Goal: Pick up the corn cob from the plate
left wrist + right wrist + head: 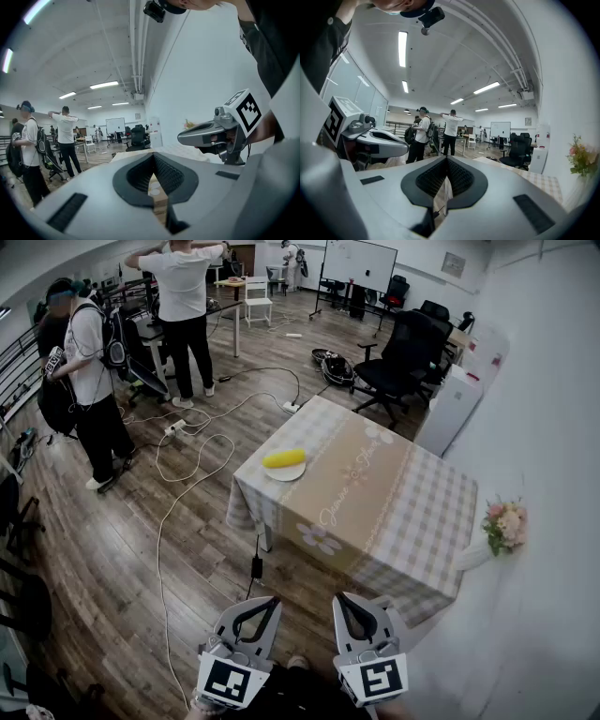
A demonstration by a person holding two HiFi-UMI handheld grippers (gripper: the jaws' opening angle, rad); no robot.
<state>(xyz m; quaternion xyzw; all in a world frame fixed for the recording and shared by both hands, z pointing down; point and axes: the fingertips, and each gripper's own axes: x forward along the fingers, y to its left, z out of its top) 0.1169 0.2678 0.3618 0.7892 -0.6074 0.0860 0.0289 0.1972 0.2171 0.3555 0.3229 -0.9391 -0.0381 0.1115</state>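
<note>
Centrally, the yellow corn cob lies on a white plate near the left edge of the checked-cloth table; the left gripper and right gripper (side by side, well apart from the cob) each have jaws pressed together on nothing.

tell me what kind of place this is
Probably an open-plan office or lab. A whiteboard stands at the back, a black office chair sits on its own in the open, and cables trail across the wood floor beside a cloth-covered table.
</note>
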